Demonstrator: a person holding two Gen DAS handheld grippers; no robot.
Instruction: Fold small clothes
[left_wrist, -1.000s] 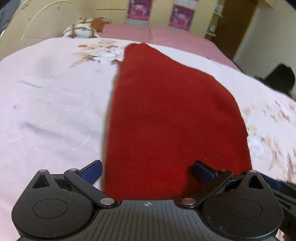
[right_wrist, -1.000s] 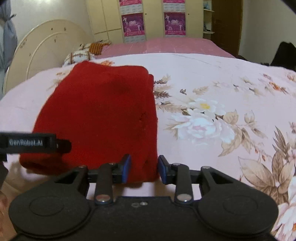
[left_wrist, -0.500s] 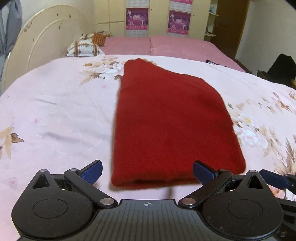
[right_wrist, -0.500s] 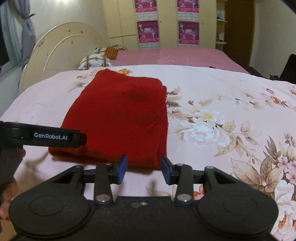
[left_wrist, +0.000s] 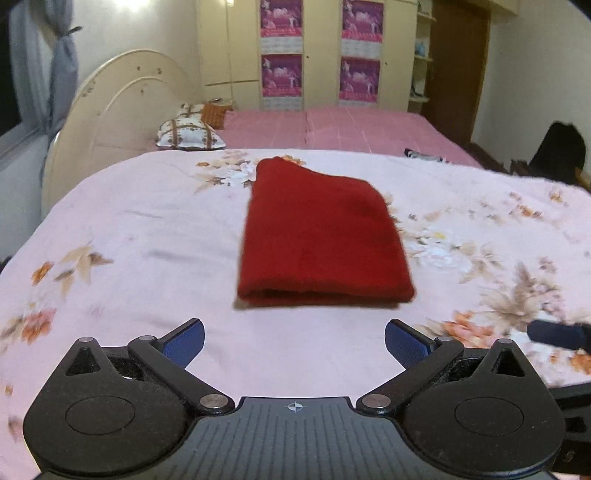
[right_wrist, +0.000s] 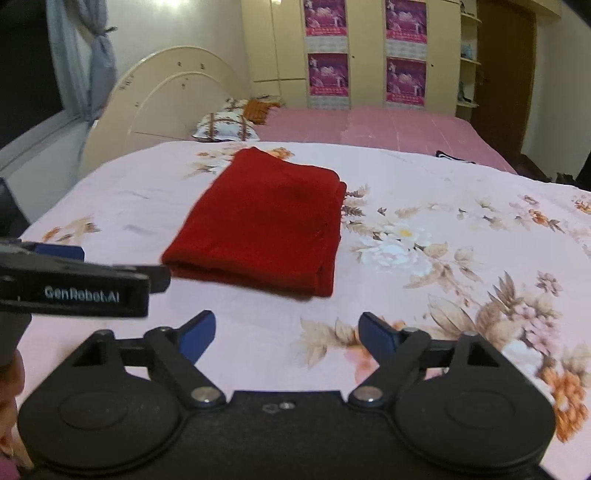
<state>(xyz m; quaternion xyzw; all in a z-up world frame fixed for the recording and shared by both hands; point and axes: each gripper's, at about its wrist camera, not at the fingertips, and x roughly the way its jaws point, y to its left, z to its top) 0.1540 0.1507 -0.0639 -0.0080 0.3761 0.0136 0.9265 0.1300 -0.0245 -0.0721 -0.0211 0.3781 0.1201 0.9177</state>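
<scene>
Lying folded on bedspread (left_wrist: 147, 229), red cloth (left_wrist: 321, 240) well beyond empty fingers (left_wrist: 184, 338).

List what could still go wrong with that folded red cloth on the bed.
1. The red cloth lies folded on a soft floral bedspread; its stacked layers at the near right corner might slip apart if the bedding shifts.
2. The right gripper, jaws opening and empty, and the open left gripper are close; either could snag the near edge.
</scene>
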